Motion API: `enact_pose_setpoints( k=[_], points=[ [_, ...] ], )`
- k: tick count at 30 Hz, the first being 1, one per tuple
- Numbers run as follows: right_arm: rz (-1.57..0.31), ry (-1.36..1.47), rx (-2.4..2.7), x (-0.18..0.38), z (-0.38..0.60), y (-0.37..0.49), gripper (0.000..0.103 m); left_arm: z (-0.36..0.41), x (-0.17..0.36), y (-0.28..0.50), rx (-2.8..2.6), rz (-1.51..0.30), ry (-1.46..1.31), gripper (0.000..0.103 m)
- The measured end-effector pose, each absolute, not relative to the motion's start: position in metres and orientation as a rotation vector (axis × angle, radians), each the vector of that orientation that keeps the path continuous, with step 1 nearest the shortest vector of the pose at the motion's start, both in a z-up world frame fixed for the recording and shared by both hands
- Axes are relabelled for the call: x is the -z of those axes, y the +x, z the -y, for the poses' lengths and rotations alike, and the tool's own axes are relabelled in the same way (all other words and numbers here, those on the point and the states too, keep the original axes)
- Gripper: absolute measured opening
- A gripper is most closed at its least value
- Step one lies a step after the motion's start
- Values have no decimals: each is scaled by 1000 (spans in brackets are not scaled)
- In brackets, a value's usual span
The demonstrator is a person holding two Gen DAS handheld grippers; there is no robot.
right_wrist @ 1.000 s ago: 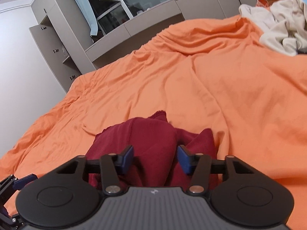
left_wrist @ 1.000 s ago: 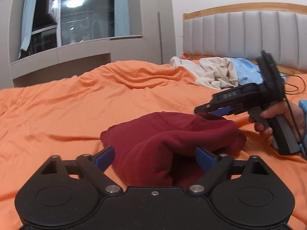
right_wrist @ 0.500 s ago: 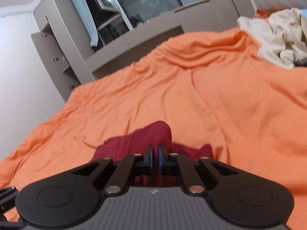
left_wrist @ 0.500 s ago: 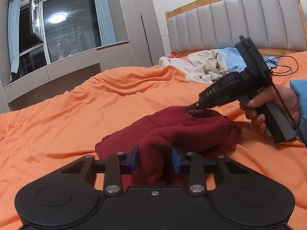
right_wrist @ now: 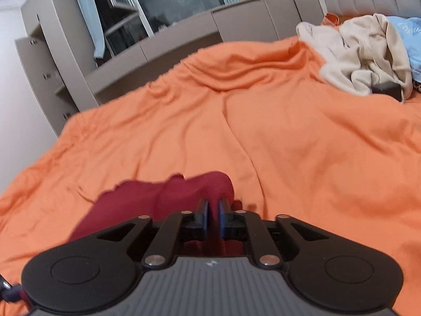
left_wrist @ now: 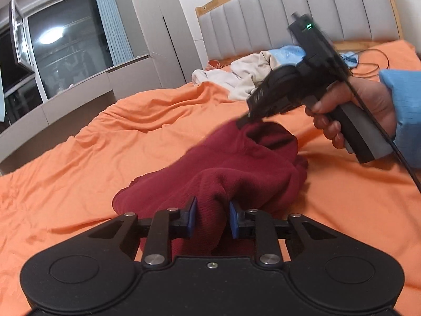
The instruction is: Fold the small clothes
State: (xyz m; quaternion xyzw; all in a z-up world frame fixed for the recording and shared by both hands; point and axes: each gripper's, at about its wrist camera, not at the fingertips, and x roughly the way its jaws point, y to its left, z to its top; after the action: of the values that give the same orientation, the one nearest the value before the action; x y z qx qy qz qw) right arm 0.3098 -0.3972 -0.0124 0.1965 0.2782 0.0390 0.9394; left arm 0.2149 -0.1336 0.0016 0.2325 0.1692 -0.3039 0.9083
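A dark red garment lies bunched on the orange bedsheet. My left gripper is shut on a thick fold of its near edge. My right gripper is shut on another part of the red garment and holds it raised off the sheet. In the left wrist view the right gripper shows at the right, held in a hand, with its tip pinching the garment's far edge.
A pile of cream and light blue clothes lies near the grey padded headboard; it also shows in the right wrist view. A black cable trails on the sheet. Grey cabinets and a window stand beyond the bed.
Both grippers closed on the red garment, from open a second ago. Both have since lifted, pulling the cloth up off the sheet.
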Motion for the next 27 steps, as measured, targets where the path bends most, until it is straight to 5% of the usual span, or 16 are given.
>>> enact_pose_setpoints(
  k=[1,4,8,13,27],
  points=[
    [-565,397,-79,12,396,308,23,132,-2,215,623,-347,468,28],
    [-534,365,-91,5,393,294,61,122,-7,220,613,-357,393,28],
    [-498,284,-143,-10,386,260,89,111,-11,230,605,-391,305,28],
    [-427,98,-220,-21,359,206,102,103,-14,236,605,-421,244,28],
    [-440,-255,-206,6,266,191,101,98,-15,239,604,-443,171,28]
  ],
)
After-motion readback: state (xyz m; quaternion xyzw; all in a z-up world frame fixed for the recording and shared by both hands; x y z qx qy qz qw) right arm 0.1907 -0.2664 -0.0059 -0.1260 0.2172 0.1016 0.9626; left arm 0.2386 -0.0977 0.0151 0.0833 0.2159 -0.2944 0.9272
